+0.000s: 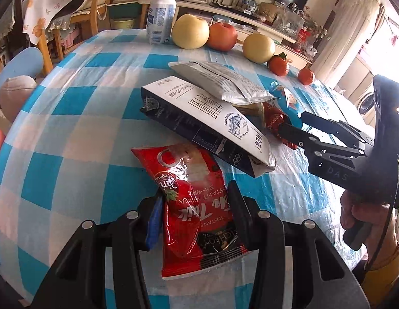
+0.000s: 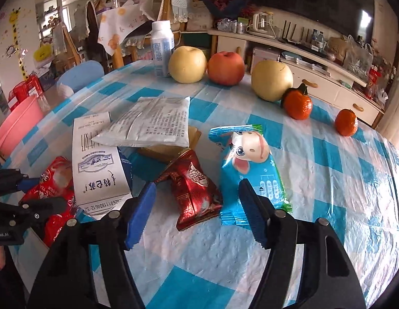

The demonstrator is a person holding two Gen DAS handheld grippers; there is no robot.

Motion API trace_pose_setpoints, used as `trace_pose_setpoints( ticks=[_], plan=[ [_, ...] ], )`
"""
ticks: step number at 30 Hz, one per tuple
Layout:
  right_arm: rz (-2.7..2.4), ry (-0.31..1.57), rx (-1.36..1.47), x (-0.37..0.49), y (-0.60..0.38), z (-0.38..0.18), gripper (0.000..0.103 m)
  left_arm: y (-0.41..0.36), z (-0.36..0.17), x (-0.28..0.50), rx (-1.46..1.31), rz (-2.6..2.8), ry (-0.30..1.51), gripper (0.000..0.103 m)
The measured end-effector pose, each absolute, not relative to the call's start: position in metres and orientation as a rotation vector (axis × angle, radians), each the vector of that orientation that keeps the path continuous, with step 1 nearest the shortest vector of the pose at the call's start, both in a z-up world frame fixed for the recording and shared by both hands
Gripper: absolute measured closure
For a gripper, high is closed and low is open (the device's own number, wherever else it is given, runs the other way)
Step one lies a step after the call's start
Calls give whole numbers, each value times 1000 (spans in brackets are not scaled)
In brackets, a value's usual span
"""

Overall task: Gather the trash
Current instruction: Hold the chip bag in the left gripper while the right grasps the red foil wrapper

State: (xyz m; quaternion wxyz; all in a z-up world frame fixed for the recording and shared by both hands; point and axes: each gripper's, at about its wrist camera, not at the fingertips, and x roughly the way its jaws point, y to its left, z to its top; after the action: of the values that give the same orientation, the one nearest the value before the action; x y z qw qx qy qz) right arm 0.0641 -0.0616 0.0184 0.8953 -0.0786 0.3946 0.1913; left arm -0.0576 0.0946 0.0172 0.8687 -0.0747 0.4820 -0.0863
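Pinching the red milk-tea packet [image 1: 191, 206], the left gripper [image 1: 196, 200] has its fingers [image 1: 238, 206] pressed on the packet's two sides, at six o'clock in the left wrist view. Spread fingers [image 2: 144, 206] of the right gripper [image 2: 199, 206] straddle a crumpled dark red wrapper [image 2: 194, 188] without touching it. At one o'clock from that wrapper lies a blue pig-print wrapper [image 2: 248, 164]. Toward eleven o'clock a white carton [image 2: 96, 159] lies flat on the checked desk [image 2: 328, 180], a silver pouch [image 2: 153, 123] overlapping its far end. Farther, near twelve o'clock, stand a white bottle [image 2: 162, 49], two pears [image 2: 187, 64], an apple [image 2: 226, 68] and two tangerines [image 2: 298, 104].
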Motion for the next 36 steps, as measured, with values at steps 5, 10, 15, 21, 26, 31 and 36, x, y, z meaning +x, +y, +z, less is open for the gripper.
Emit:
trace_pose_setpoints(
  ticks=[5, 10, 15, 21, 26, 31, 36],
  plan=[
    [388, 833, -179, 69, -58, 13, 41, 97, 12, -56, -134, -194, 1016, 53],
    [376, 841, -208, 73, -52, 10, 40, 90, 10, -55, -75, -211, 995, 43],
    [373, 849, -224, 75, -45, 7, 40, 85, 8, -56, -22, -210, 974, 41],
    [346, 834, -271, 73, -41, 6, 48, 85, 7, -58, 32, -204, 937, 48],
    [337, 816, -272, 69, -42, 8, 61, 89, 7, -59, 36, -223, 924, 52],
    [318, 798, -262, 63, -44, 10, 68, 97, 8, -59, 13, -241, 922, 56],
    [289, 783, -222, 56, -49, 13, 74, 110, 9, -59, -33, -250, 924, 57]
  ],
)
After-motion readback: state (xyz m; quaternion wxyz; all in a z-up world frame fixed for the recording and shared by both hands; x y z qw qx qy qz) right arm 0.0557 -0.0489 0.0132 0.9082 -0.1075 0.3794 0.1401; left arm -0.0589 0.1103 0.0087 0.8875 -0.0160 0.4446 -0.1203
